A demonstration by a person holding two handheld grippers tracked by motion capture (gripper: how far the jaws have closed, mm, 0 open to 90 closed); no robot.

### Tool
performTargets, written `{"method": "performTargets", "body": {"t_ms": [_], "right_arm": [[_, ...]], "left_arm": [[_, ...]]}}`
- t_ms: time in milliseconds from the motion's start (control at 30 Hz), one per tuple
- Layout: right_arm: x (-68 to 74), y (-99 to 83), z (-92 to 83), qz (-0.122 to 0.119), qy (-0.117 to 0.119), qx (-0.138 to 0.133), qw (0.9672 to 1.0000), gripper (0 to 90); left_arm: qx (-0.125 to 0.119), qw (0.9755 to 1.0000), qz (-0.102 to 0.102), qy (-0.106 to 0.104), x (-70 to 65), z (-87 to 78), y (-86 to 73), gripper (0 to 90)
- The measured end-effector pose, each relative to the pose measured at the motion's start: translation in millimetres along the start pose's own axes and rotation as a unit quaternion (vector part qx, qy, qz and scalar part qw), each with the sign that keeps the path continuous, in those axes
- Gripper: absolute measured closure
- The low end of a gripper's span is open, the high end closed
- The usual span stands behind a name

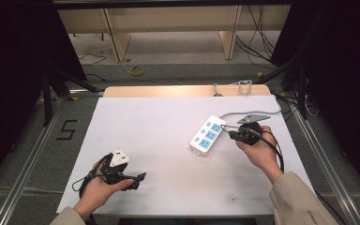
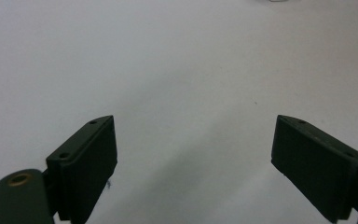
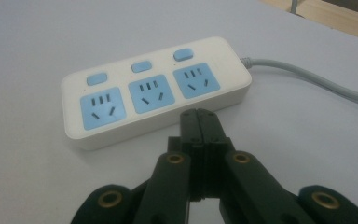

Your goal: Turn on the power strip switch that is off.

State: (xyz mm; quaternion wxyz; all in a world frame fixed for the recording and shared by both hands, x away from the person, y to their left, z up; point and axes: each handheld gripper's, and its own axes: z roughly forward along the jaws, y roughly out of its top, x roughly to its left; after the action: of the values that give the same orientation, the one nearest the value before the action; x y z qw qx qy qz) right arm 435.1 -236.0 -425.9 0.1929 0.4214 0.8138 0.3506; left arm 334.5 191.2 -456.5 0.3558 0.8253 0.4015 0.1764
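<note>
A white power strip (image 1: 207, 135) (image 3: 154, 93) with three blue sockets and three blue switches lies right of the table's middle. Its grey cable (image 1: 243, 114) (image 3: 307, 79) runs off to the back right. My right gripper (image 1: 230, 136) (image 3: 198, 116) is shut with nothing in it, its tips just short of the strip's long side near the middle socket. At the front left my left gripper (image 1: 138, 180) (image 2: 193, 154) stands open over bare white table, nothing between its fingers. A small white block (image 1: 118, 158) shows at that gripper's top; I cannot tell whether it is part of it.
A white sheet (image 1: 168, 140) covers the table, and a wooden board (image 1: 187, 90) edges its back. Metal rails (image 1: 33, 154) run along both sides. A "5" mark (image 1: 66, 130) is on the floor at the left, and loose cables (image 1: 262, 42) lie beyond the table.
</note>
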Motion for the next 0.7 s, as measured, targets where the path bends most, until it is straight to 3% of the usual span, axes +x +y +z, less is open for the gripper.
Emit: {"method": "performTargets", "body": {"t_ms": [700], "right_arm": [[-0.9, 6.7, 8.3, 0.004, -0.002, 0.004, 1.0, 90.0]], "left_arm": [[0.001, 1.0, 0.002, -0.002, -0.5, 0.1, 0.1, 13.9]]}}
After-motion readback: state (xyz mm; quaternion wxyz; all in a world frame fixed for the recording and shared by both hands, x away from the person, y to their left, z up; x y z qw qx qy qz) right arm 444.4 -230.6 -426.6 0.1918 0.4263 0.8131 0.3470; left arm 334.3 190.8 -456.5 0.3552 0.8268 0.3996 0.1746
